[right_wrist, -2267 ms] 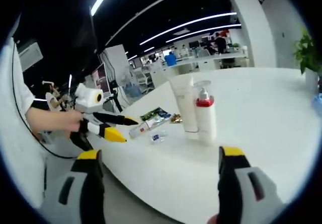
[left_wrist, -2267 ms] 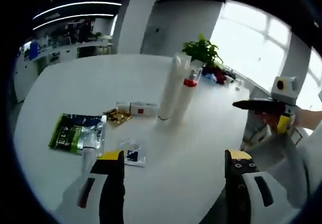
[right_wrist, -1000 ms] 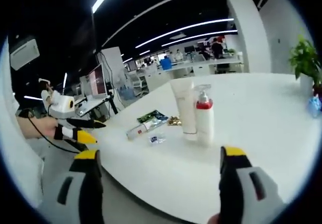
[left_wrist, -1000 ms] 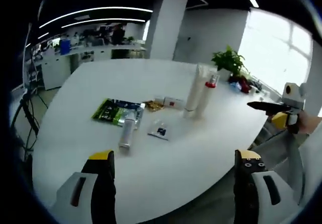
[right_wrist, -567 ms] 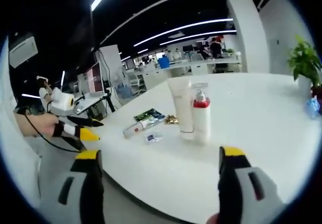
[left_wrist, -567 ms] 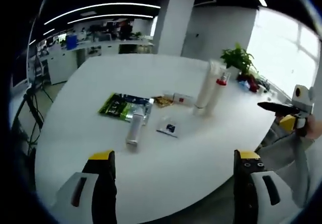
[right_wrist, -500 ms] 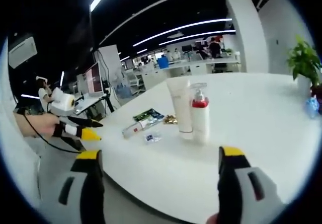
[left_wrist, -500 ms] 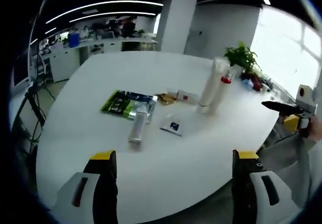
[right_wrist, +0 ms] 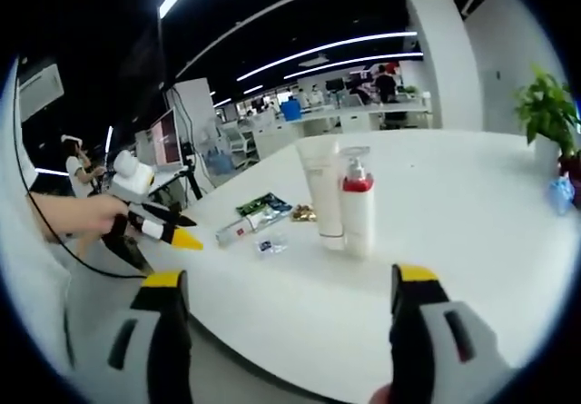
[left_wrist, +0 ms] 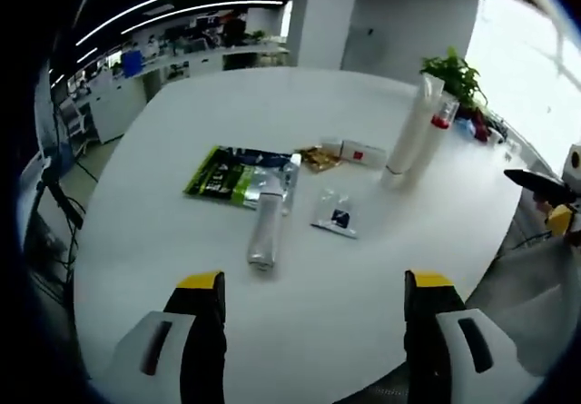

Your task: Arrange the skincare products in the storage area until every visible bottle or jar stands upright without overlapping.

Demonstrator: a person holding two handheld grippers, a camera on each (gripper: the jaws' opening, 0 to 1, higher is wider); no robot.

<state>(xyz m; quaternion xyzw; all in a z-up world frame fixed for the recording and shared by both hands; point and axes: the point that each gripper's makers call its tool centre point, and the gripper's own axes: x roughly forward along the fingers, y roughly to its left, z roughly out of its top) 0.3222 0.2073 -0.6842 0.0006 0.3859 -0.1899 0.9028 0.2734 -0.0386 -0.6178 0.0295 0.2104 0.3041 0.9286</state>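
Two products already stand upright: the tall white tube (left_wrist: 408, 134) on its cap and, touching it on the far side, the pump bottle with the red collar (left_wrist: 438, 115). In my right gripper view the same pair stands side by side, the tube (right_wrist: 321, 191) to the left of the pump bottle (right_wrist: 356, 202). What is left, as I judge it, is the silvery bottle (left_wrist: 265, 231), which lies flat on the white table (left_wrist: 163, 141), well to the left of the tube and nearer to me. A small white box with a red mark (left_wrist: 360, 153) also lies on its side just left of the tube's foot; it may need standing too.

My left gripper (left_wrist: 313, 345) hangs over the table's near edge, its jaws wide apart and holding nothing, roughly in line with the lying bottle. My right gripper (right_wrist: 286, 340) waits off the table edge, jaws likewise spread and empty.

Around the lying bottle are the green and black sachet pack (left_wrist: 225, 172), which its far end touches or overlaps, a small clear packet (left_wrist: 337, 215) between it and the tube, and a gold-wrapped bit (left_wrist: 319, 157) beside the box. The pack could drag along when I lift the bottle. A potted plant (left_wrist: 452, 70) stands behind the tube, clear of the work.
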